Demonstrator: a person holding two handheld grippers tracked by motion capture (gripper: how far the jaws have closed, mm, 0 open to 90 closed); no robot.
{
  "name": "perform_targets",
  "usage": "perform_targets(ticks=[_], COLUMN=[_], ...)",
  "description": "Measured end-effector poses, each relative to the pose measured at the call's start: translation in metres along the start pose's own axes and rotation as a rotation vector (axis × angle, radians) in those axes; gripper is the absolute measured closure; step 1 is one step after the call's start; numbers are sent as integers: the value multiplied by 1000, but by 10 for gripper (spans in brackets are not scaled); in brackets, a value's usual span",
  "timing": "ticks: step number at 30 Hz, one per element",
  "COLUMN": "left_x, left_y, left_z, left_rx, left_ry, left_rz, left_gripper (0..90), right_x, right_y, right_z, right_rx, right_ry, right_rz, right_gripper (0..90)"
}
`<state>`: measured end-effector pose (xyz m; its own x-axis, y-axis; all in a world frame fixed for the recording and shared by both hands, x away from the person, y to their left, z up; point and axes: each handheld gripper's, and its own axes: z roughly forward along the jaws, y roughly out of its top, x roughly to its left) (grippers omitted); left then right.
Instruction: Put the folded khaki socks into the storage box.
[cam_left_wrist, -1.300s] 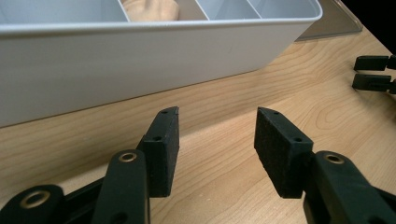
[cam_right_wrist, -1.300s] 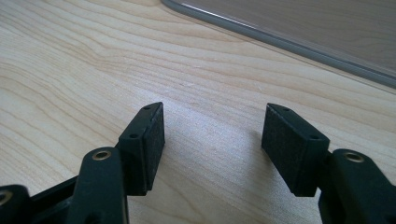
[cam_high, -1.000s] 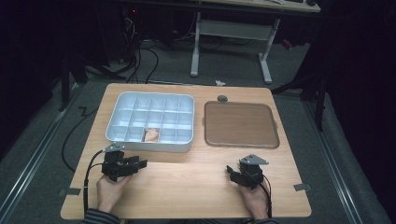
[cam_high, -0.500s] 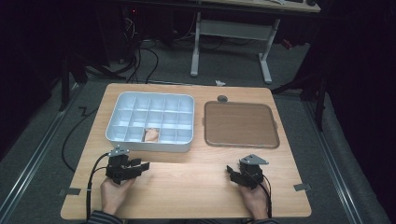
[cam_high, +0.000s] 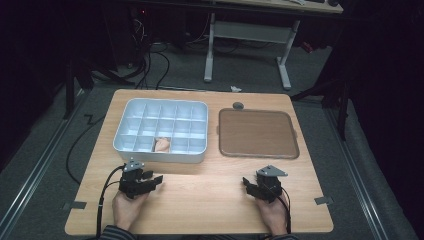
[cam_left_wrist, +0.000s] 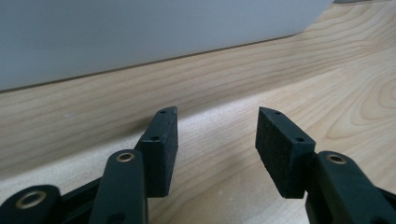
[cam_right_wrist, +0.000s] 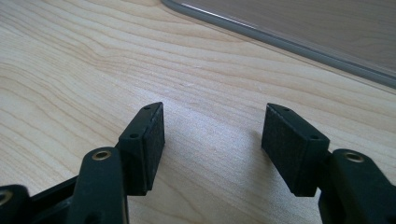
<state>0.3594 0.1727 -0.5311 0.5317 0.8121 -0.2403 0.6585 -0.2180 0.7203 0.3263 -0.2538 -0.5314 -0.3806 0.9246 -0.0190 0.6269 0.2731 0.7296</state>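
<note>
**Both grippers low on the table, jaws wide**

Near your side of the wooden table, you held the left gripper and the right gripper low, well apart from each other. Each had its jaws wide with nothing between them. Just past the left gripper sat the grey box with many small parts. One front part held a small tan thing. Beside the box lay the brown tray.
</note>
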Motion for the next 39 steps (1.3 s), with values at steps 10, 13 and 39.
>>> perform_targets(ticks=[10,13,39], left_x=[-10,-14,-21], left_y=[-4,-4,-5], left_z=[6,8,10], left_rx=[-31,-31,-17], left_ry=[82,109,144], left_rz=[104,136,170], left_gripper=[467,455,384], right_x=[0,0,0], right_y=[0,0,0], right_z=[0,0,0], right_rx=[0,0,0], right_ry=[-1,-1,-1], right_rz=[0,0,1], right_gripper=[396,396,395])
